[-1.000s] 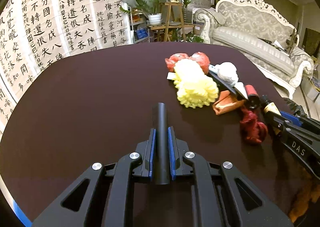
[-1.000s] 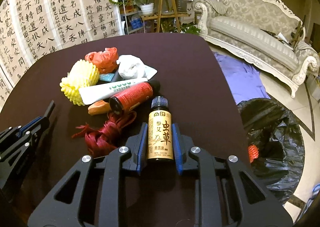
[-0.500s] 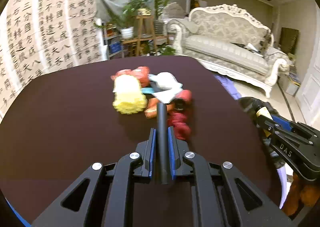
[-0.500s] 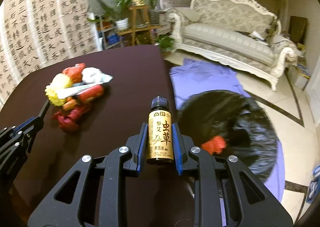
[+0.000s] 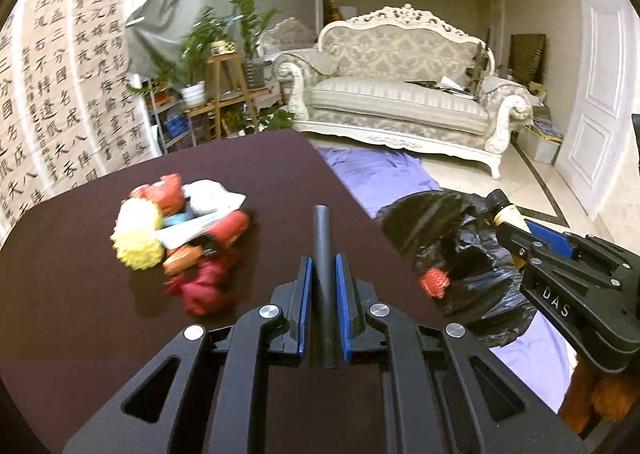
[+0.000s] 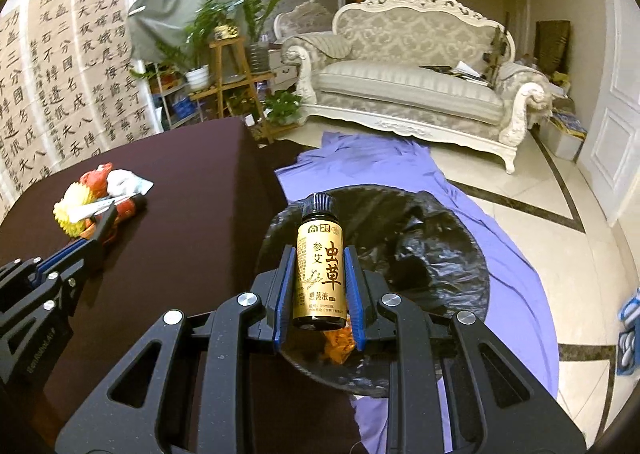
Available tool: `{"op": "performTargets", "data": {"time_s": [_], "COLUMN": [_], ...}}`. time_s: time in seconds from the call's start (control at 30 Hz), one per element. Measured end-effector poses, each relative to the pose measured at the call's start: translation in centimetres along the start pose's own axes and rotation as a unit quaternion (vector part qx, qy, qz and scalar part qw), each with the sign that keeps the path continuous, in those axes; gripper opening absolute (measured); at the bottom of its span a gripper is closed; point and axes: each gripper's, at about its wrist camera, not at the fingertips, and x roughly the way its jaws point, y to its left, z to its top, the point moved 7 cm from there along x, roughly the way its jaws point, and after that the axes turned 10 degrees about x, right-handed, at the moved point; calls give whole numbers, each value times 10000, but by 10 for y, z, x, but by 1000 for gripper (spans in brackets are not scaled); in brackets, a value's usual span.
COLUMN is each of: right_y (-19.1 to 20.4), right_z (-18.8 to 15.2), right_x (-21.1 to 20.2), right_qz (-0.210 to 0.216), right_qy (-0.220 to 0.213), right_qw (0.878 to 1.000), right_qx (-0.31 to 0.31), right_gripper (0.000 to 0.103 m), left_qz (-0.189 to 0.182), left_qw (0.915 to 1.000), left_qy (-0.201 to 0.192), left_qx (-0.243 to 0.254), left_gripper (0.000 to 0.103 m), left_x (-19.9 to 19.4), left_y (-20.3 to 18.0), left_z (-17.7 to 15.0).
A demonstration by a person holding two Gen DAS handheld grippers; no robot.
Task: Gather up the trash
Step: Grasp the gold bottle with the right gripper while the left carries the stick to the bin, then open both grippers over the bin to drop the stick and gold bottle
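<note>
right gripper [image 6: 320, 278] — clamped on small bottle [image 6: 320, 254], over black trash bag [image 6: 420, 246] | left gripper [image 5: 323, 286] — clamped on dark tube [image 5: 322, 238], over table [image 5: 260, 158]

The base of the brown bottle [image 6: 319, 262] sits hidden between the right gripper's [image 6: 319, 266] blue pads. Directly below the jaws, an orange item [image 6: 338, 342] in the black trash bag [image 6: 420, 254] is mostly covered. Left of the left gripper's [image 5: 323, 282] jaws, the dark red bundle [image 5: 204, 286] is blurred. The dark tube's [image 5: 323, 254] rear end disappears between those jaws.
</note>
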Motion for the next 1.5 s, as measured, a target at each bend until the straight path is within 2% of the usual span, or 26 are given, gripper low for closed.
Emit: {"op": "performTargets", "data": {"time_s": [0.4, 0.93, 0.97, 1.07, 1.23, 1.4, 1.5], "right_y": [-37, -61, -63, -66, -70, -72, -71], "right_z": [9, 16, 17, 17, 17, 17, 18], "right_x": [19, 52, 53, 55, 51, 46, 43], "right_qz": [-77, -72, -71, -101, -198, -255, -259], "right_qy": [-19, 144, 148, 157, 127, 88, 76], "right_qw": [9997, 9988, 9987, 9982, 9978, 9974, 9973], "right_qx": [246, 456, 487, 578, 627, 666, 680], "right_gripper": [24, 25, 28, 41, 46, 52, 56], "left_qz": [-112, -237, -226, -216, -160, -129, -113], "left_qw": [9994, 9969, 9966, 9965, 9973, 9977, 9979], "left_qy": [79, 475, 514, 571, 541, 477, 458], "left_qx": [310, 585, 599, 573, 475, 453, 449], "left_gripper": [13, 13, 14, 32, 57, 65, 66], "left_x": [35, 78, 79, 82, 80, 75, 71], "left_y": [-45, -70, -71, -70, -65, -63, -61], "left_z": [20, 36, 35, 36, 36, 37, 35]}}
